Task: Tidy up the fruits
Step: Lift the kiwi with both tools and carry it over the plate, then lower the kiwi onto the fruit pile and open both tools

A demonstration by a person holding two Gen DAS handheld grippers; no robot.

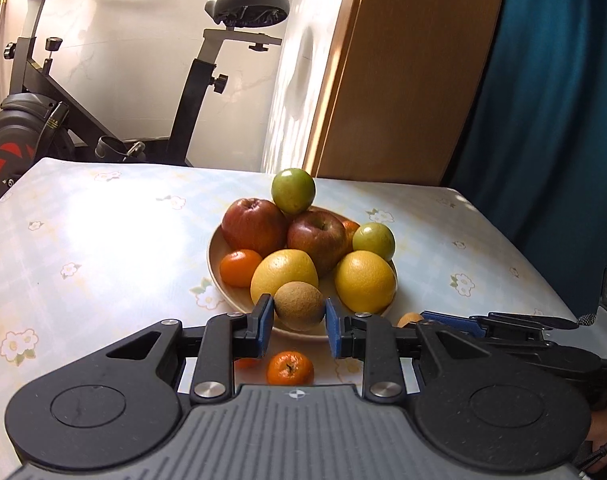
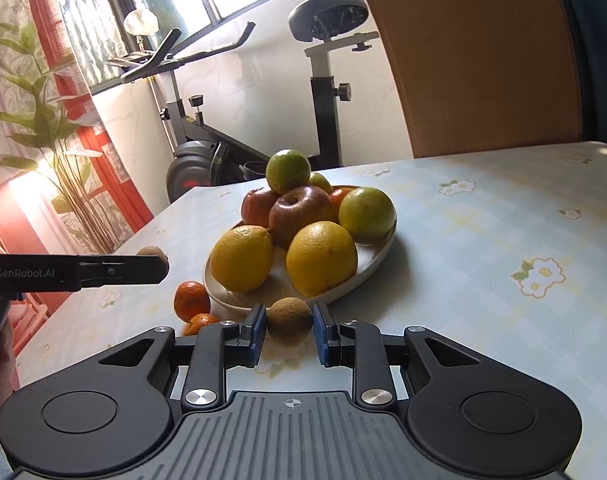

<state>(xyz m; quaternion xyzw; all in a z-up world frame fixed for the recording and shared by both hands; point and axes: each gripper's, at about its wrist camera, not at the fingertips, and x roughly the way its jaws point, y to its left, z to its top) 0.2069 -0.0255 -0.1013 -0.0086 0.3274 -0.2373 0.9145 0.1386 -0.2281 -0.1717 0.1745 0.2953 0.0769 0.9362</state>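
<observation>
In the left wrist view an orange fruit (image 1: 350,229) shows only as a sliver behind the red apple (image 1: 317,238). A tan fruit (image 1: 408,319) is mostly hidden behind the right gripper (image 1: 455,322). The exercise bike's (image 1: 43,92) handlebars run off the top edge.

A home, probably a living room: exercise bike (image 2: 231,120), potted plant (image 2: 59,152), floral-clothed bench (image 1: 103,240), wooden door (image 1: 403,80).

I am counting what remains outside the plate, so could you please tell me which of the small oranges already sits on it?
The small orange at the plate's left edge, beside a red apple; the other two lie on the table.
</observation>
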